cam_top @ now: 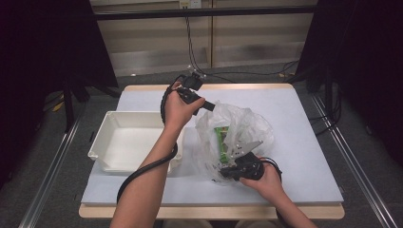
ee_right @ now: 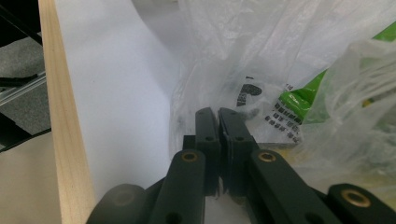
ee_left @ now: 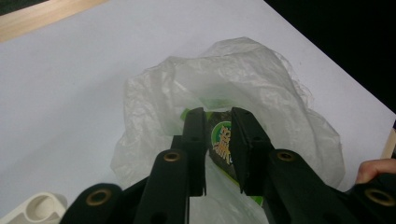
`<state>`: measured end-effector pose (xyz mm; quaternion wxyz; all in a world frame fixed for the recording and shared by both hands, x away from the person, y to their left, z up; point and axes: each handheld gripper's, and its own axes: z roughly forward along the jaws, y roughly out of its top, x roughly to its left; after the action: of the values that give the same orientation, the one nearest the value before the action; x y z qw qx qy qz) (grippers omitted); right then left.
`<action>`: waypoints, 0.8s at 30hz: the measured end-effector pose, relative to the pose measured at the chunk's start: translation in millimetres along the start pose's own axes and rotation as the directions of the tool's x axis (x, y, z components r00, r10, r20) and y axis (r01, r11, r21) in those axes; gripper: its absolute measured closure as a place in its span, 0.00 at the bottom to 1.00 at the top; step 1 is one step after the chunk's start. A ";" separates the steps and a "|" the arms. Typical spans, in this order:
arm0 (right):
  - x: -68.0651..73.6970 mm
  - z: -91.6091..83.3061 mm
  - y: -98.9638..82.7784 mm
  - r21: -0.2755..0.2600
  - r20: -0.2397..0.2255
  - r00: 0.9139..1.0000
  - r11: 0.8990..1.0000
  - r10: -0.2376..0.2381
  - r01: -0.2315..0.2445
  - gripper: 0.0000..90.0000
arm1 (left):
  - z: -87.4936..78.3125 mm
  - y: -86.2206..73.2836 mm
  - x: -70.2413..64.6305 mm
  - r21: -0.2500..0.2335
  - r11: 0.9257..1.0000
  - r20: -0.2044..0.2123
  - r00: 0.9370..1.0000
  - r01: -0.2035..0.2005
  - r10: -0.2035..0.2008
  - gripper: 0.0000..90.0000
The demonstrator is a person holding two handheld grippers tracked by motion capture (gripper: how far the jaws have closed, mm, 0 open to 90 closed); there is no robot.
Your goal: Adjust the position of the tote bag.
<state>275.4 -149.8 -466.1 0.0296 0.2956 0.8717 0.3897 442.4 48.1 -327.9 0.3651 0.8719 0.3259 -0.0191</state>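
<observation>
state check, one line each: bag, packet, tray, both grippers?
plastic bag: crumpled, mouth open, resting on the table.
green packet: inside the bag, partly showing.
white tray: upright, empty, left of the bag.
left gripper: jaws slightly apart at the bag's mouth, packet beyond the gap, no grip visible.
right gripper: shut on the bag's near edge.

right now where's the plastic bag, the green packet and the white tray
plastic bag (cam_top: 247,124): high view, on its crumpled upper side
green packet (cam_top: 220,137): high view, on the green strip showing through the bag
white tray (cam_top: 124,141): high view, on its bare floor
</observation>
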 end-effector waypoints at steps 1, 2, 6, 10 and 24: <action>0.1 0.3 0.0 0.000 0.003 1.000 1.000 0.001 -0.001 0.98 | -0.5 -0.8 -1.1 -0.004 1.000 0.000 1.000 -0.005 0.005 0.92; 0.3 0.6 0.1 -0.001 0.002 1.000 1.000 0.003 -0.003 0.98 | -1.0 -1.5 -3.1 -0.011 1.000 -0.015 1.000 0.002 -0.002 0.93; 1.4 1.2 0.2 0.006 0.000 1.000 1.000 0.001 -0.001 0.98 | -2.9 -3.8 0.1 -0.004 1.000 -0.023 0.999 0.025 -0.025 0.99; 2.3 1.2 0.5 0.007 -0.006 1.000 1.000 0.001 -0.001 0.99 | -3.7 -5.5 -6.2 0.015 1.000 0.010 1.000 0.008 -0.008 1.00; 0.4 -2.7 2.8 -0.012 0.012 1.000 1.000 0.022 -0.021 0.88 | 29.0 -42.0 -30.3 0.027 0.998 0.121 0.991 0.049 -0.052 1.00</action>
<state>275.7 -149.9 -462.3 0.0323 0.3071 0.8660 0.3934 400.0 34.4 -367.1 0.3732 0.8648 0.3249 -0.0852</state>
